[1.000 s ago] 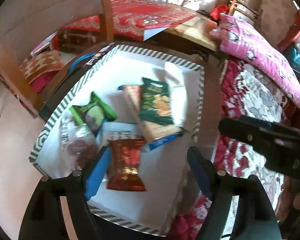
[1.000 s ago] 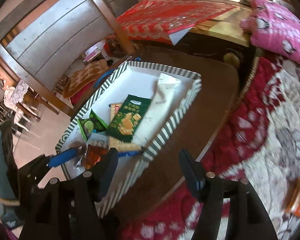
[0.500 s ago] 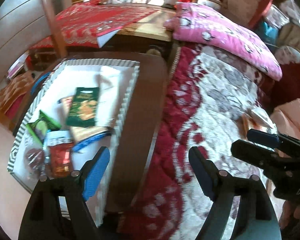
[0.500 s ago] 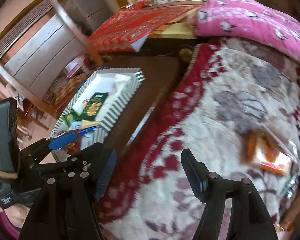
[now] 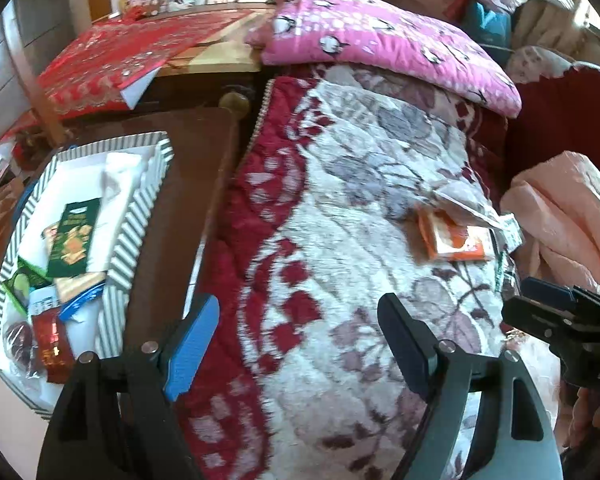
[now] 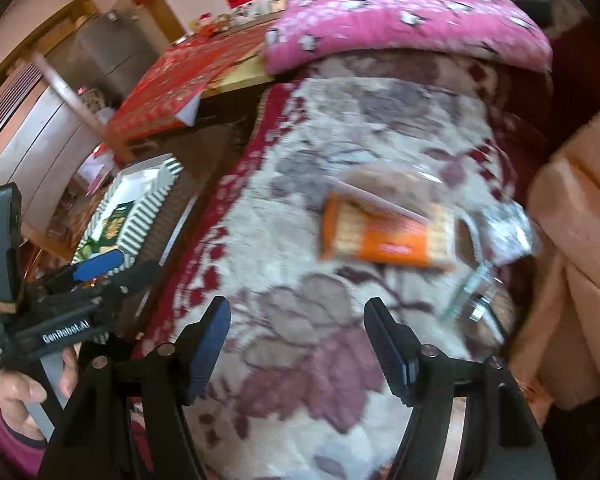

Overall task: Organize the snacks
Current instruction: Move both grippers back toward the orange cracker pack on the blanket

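**Both grippers over the bed, one orange packet yet to be boxed**

The bed (image 5: 340, 216) fills most of what I see from here, its red and cream quilt spread wide, a pink pillow (image 5: 380, 40) lying across the far end. Beside the bed stands a brown worktop (image 5: 180, 208), and on it sits the striped box (image 5: 136, 224), open-topped, clearly serving as the collecting place: several snacks lie inside, a dark green packet (image 5: 74, 238) on top of the others and a red packet (image 5: 52, 350) at the near end.

Well apart from the box, on the quilt towards the right, lies the orange snack packet (image 6: 384, 236). It rests flat, its long axis running roughly across the right wrist view, tilted slightly down to the right. A clear wrapper (image 6: 504, 228) partly overlaps it at the far and right side; how much it hampers a pick I cannot tell through the blur.

The right gripper (image 6: 300, 344) hangs over the quilt just short of the packet, pointing towards it; its fingers have just been opening and nothing is between them, which I read as readying for a grasp. The left gripper (image 5: 300, 344) hovers nearer the bed's edge, fingers spread wide and empty.
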A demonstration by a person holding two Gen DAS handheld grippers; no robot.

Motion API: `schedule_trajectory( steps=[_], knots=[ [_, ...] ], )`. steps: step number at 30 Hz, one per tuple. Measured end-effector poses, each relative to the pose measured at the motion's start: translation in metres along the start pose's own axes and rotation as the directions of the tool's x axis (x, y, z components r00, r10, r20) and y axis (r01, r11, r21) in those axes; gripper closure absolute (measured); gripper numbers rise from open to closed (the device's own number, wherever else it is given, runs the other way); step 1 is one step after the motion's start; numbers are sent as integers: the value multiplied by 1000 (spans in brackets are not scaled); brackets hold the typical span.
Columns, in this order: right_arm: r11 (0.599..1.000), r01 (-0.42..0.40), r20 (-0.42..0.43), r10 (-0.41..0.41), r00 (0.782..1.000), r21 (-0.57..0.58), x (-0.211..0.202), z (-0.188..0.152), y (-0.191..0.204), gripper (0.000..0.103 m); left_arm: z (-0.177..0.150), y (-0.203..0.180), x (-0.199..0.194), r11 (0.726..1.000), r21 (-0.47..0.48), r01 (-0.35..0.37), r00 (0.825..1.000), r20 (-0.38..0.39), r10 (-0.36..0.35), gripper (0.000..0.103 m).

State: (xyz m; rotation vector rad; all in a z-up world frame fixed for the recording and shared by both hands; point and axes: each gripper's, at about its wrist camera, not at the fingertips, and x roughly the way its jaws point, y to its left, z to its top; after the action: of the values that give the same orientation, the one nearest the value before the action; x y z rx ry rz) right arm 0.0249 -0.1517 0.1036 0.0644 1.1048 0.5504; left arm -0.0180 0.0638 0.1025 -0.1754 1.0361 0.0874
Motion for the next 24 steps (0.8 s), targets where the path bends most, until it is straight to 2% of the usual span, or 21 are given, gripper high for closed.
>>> schedule_trajectory(
  steps=[6, 14, 18, 24],
  knots=[
    [997, 32, -4, -32, 999, 65, -8, -10, -37, 29, 7, -25, 10, 999, 33, 29, 999, -25, -28, 22],
    [992, 24, -5, -24, 1000, 120, -4, -9, -59, 28, 18, -51, 26, 997, 60, 55, 997, -53, -52, 22],
    [985, 3, 1, -3, 1000, 171, 3, 10, -66, 25, 20, -52, 33, 997, 59, 54, 997, -66, -50, 22],
    [970, -25, 3, 25, 1000, 241, 24, 60, -68, 20, 16, -42, 45, 998, 37, 52, 994, -94, -48, 22]
  ],
)
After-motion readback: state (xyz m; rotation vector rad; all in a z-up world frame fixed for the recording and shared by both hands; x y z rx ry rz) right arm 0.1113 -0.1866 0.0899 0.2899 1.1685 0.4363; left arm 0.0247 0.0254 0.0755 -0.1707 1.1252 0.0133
